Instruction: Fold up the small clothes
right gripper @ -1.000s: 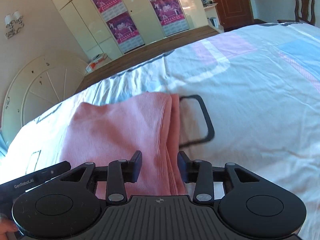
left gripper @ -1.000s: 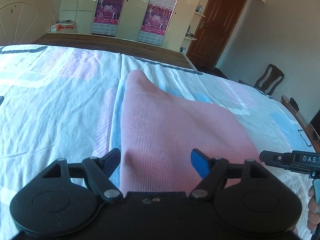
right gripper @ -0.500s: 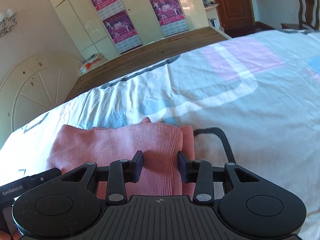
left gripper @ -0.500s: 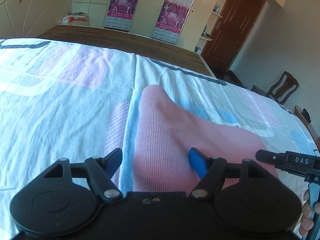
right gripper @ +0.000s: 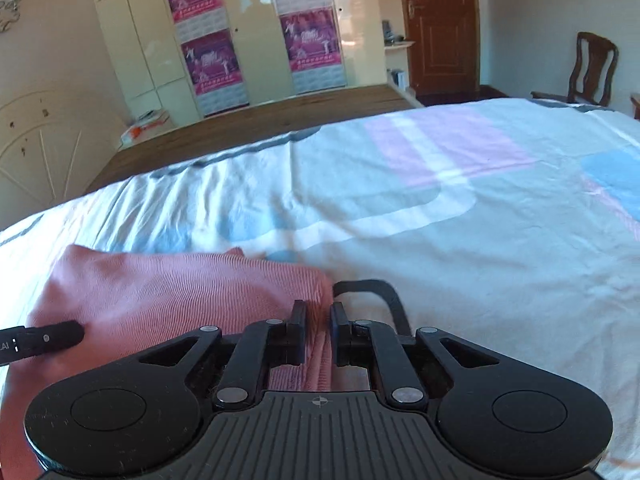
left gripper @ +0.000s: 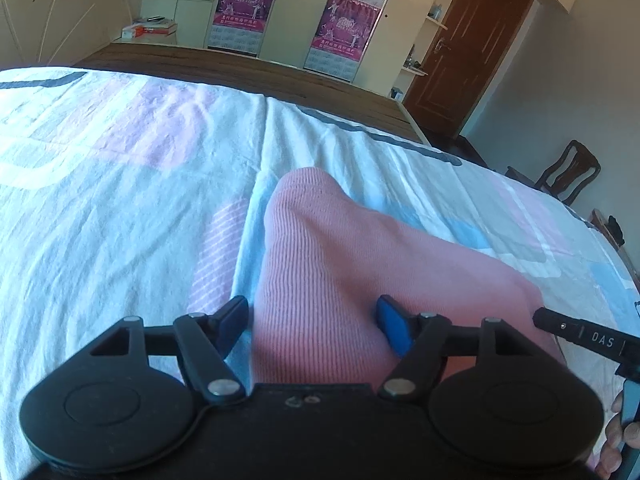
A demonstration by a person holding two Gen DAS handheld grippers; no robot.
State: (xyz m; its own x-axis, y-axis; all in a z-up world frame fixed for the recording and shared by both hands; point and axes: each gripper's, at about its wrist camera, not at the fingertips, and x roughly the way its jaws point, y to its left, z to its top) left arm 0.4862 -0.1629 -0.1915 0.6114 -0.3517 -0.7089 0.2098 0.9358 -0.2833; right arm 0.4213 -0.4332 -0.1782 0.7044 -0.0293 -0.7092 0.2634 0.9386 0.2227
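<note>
On top of the wide bed with its white sheet with pink, blue and grey blocks (right gripper: 460, 240) lies a soft pink ribbed-knit piece of clothing (left gripper: 360, 272), folded over so that it makes a thick pad. It sits near the close edge of the bed, right under both tools.

The right gripper (right gripper: 318, 326) has just been closing. Its two black fingers now pinch the right edge of the pink cloth, with a thin bunch of layers squeezed between them. Just beside that edge, a dark curved line printed on the sheet bends away to the right.

The left gripper (left gripper: 312, 320) has its jaws spread wide. One black finger (left gripper: 234, 316) is over the sheet just off the left edge of the cloth, and the other finger, with a blue pad (left gripper: 394, 328), is over the pink cloth. The fingers do not squeeze it.

A person's fingers (left gripper: 616, 436) show at the far right of the left view, around a handle.

Past the bed stand cream wardrobe doors with pink posters (right gripper: 316, 40), a brown wooden door (right gripper: 440, 24) and a dark wooden chair (right gripper: 592, 68).
</note>
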